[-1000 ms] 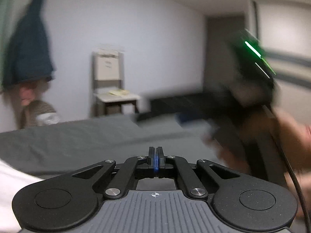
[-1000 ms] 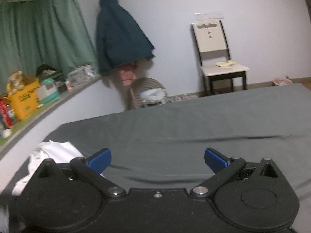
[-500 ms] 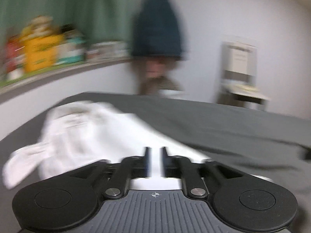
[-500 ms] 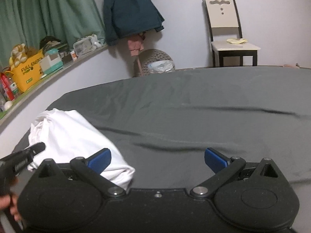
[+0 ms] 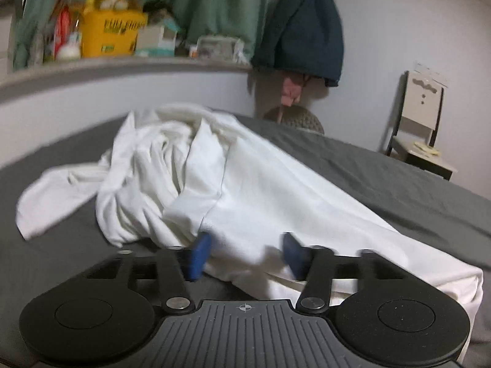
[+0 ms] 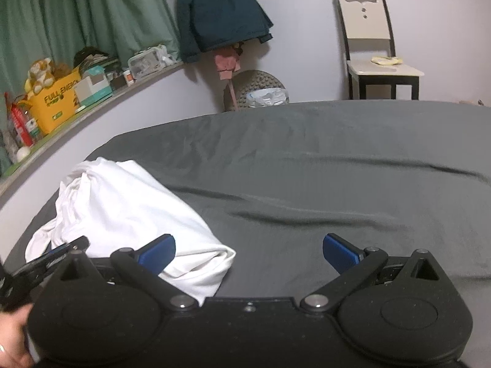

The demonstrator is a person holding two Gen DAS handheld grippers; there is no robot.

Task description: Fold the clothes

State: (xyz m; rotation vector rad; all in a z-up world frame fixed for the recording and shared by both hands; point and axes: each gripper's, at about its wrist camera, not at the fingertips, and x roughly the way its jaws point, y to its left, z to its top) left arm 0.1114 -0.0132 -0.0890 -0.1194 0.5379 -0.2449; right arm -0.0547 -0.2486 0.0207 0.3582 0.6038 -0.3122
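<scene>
Left wrist view: white garment (image 5: 245,190) fills the near field, bunched and creased, a soft matte knit lying on the dark grey bed sheet (image 5: 399,184). One loose flap trails toward the left edge; the near hem runs off to the right. Left gripper (image 5: 245,251) with jaws apart, blue pads (image 5: 199,254) either side of a fold of the cloth; whether the pads touch the fabric cannot be told.

Only this view shows the crumpled inner folds and the trailing flap in detail.

Right wrist view: the same garment (image 6: 129,214) sits at the left side of the bed, beside the wall, its top smooth and rounded. Right gripper (image 6: 248,253) spread wide, blue pads (image 6: 340,253) over bare sheet (image 6: 337,168); its left pad sits just in front of the garment's near corner. Sheet shows long shallow wrinkles. The left gripper (image 6: 58,254) appears at lower left as a dark, blurred bar.

Only this view shows the open stretch of bed, a chair (image 6: 377,46) with cream seat and dark legs in full, and a teal jacket (image 6: 214,12) hanging on the wall.

Both views: green curtain (image 5: 214,6), curved ledge with a yellow box (image 6: 58,104).
</scene>
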